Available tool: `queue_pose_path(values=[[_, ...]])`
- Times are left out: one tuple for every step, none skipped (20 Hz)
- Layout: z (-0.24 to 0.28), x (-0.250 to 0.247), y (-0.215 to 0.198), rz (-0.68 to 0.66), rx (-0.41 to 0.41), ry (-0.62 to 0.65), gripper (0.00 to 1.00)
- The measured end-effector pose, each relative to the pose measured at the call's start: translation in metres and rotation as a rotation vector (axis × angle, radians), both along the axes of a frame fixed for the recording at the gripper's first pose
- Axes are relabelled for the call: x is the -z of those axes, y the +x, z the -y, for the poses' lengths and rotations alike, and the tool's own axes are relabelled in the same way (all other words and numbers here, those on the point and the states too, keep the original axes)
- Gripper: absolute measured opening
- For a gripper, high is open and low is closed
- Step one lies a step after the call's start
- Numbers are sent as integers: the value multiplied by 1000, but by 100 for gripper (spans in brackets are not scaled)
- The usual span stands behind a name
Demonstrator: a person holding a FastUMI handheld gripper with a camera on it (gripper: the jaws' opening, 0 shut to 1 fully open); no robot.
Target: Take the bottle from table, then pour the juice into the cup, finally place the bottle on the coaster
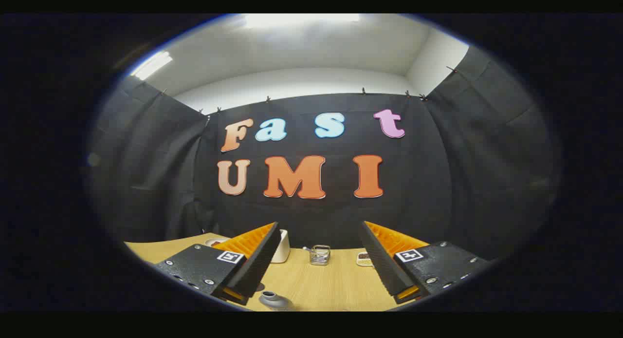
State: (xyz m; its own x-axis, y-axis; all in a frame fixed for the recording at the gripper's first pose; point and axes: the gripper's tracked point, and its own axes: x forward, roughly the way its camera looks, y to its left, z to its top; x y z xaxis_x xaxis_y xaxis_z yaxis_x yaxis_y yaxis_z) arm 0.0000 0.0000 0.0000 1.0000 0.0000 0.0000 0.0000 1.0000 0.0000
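My gripper [319,226] is open and held above the wooden table [336,284], with nothing between its fingers. A grey bottle [274,300] with a dark round mouth stands low and close to me, just inside the left finger; I see only its top. Farther off, between the fingers, stands a small clear glass cup [320,254] with a handle. A white cup [283,247] is partly hidden behind the left fingertip. A dark flat patch [260,286] peeks out under the left finger; I cannot tell what it is.
A small light dish [363,259] with something dark in it sits beside the right finger at the table's far side. Another small dish [214,241] lies beyond the left finger. The black booth cloth hangs right behind the table's far edge.
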Motion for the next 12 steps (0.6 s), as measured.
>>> queue_pose_path(values=[[-2,0,-2,-2,-1,2,97],[-4,1,-2,-6,-6,0,97],[-6,3,-5,-11,-8,0,97],[-8,5,-7,-15,-14,1,97],[-10,6,-9,-20,-20,-2,97],[-12,5,-11,-22,-24,-8,97],[-13,2,-14,-21,-26,-13,97],[-14,-1,-16,-15,-28,-15,97],[-17,-3,-18,-9,-33,-16,97],[-20,-5,-20,-2,-37,-17,97],[-22,-7,-23,4,-40,-20,97],[-23,-7,-24,6,-35,-24,97]])
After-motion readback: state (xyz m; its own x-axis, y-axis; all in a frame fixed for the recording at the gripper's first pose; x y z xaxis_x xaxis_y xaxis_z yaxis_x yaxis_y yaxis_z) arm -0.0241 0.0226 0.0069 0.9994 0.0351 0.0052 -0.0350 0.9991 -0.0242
